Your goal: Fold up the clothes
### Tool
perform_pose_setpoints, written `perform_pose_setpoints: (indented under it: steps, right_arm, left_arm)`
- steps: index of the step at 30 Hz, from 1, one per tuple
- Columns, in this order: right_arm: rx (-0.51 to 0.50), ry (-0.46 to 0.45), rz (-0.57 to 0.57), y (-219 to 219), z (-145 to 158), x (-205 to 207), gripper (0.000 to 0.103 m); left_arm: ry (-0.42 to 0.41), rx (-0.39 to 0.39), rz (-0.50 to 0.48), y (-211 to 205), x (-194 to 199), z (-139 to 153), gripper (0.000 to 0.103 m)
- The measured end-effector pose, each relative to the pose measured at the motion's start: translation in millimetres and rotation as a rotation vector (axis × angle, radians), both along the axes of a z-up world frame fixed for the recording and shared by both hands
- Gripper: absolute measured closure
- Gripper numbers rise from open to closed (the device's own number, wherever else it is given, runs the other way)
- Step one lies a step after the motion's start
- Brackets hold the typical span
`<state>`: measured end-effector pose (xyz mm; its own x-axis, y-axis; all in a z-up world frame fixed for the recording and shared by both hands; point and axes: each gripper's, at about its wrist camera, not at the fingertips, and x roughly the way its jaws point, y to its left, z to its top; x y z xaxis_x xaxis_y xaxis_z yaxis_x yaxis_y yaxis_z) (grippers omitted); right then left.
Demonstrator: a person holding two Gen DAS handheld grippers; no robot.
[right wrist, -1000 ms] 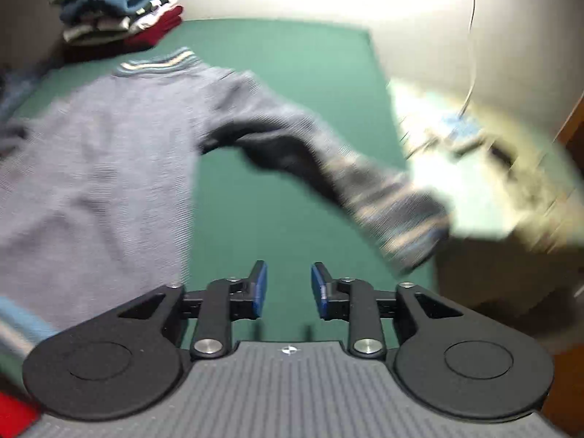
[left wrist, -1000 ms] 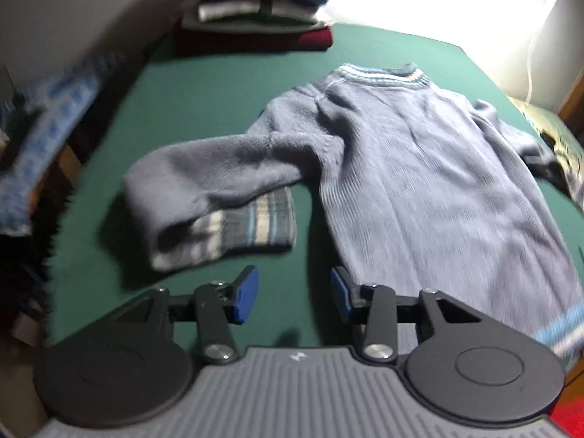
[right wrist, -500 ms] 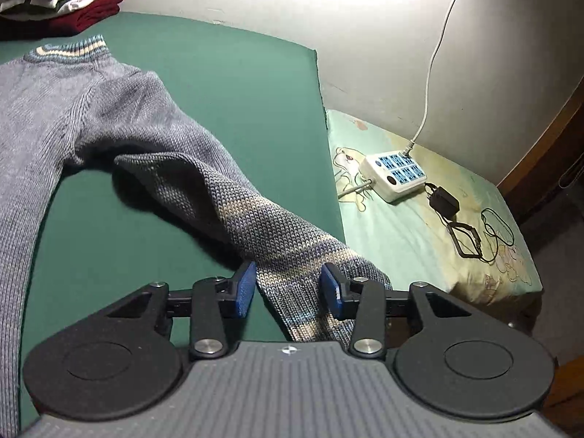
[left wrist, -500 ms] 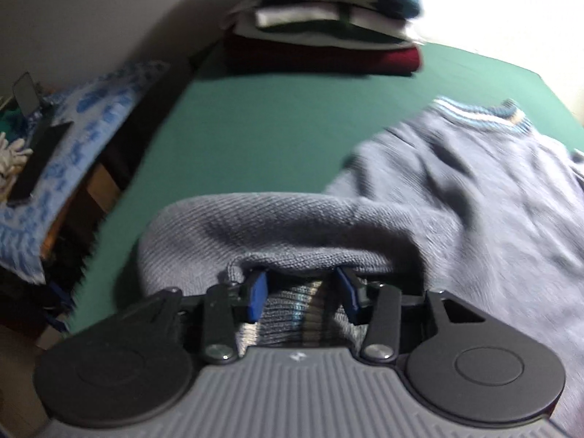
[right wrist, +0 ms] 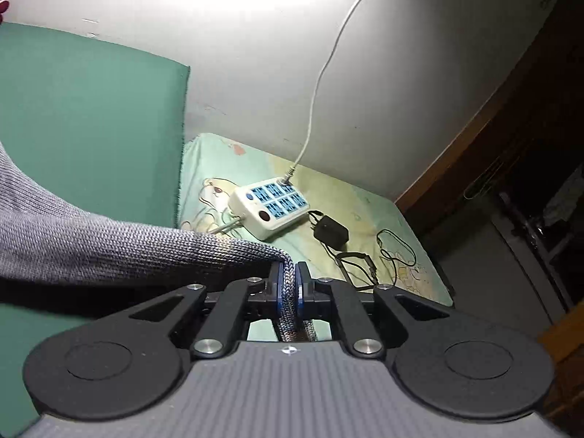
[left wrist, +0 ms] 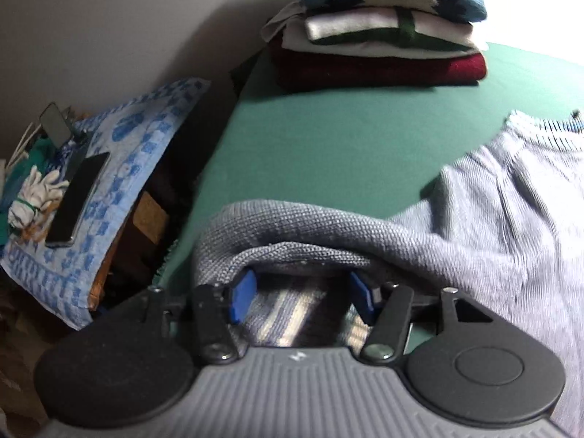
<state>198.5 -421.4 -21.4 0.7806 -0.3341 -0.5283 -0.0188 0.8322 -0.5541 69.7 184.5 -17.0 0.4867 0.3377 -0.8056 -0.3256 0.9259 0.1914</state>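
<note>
The grey-blue knit sweater (left wrist: 492,219) lies spread on the green table (left wrist: 346,138), its body to the right in the left wrist view and 1 sleeve doubled back toward the near left edge. The left gripper (left wrist: 299,295) is low over that folded sleeve, its jaws opening around the striped cuff (left wrist: 292,314); the blue pads (left wrist: 242,294) stand clear of the wool on both sides, so nothing is held there. The right gripper (right wrist: 288,292) has its jaws pressed together on the end of the other sleeve (right wrist: 109,241), a thick fold of knit pinched between the pads near the table's right edge.

The sweater looks soft, limp and fairly thick, light enough to lift by a cuff but likely to stretch and sag under its own weight. The ribbed cuffs and hem are probably the firmest places to grip; loose knit could snag on the pad edges.

Much is out of sight: the sweater's hem and right half are cut off in the left view, and the right view shows only 1 sleeve. The cuff held on the right disappears beneath the gripper body. Far behind, a stack of folded clothes (left wrist: 383,36) is cropped at the top. Off the right edge lie a power strip (right wrist: 270,208) and cables on a patterned sheet.
</note>
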Motion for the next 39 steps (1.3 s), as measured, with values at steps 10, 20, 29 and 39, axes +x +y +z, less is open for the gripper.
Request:
perform_pose_setpoints:
  steps: [10,20,29,39]
  right_arm:
    - [0.234,0.084,-0.109,-23.5,6.6,-11.7,0.084]
    - [0.806,0.378,0.345,117.9,9.9,9.4,0.079]
    - [0.725,0.328,0.36,140.8,-6.2,33.4,0.103]
    - [0.776,0.283,0.438,148.6,16.5,18.1,0.096]
  left_arm:
    - [0.043,-0.022,-0.017,-16.5,-72.2,11.6,0.031]
    - [-0.062,-0.146,-0.095,-85.6,-39.8,9.1,0.031]
    - [-0.07,-0.103,-0.074,-126.3,-12.8,-15.1,0.027]
    - [-0.112,-0.124,-0.061,-114.7,-1.3,12.6,0.072]
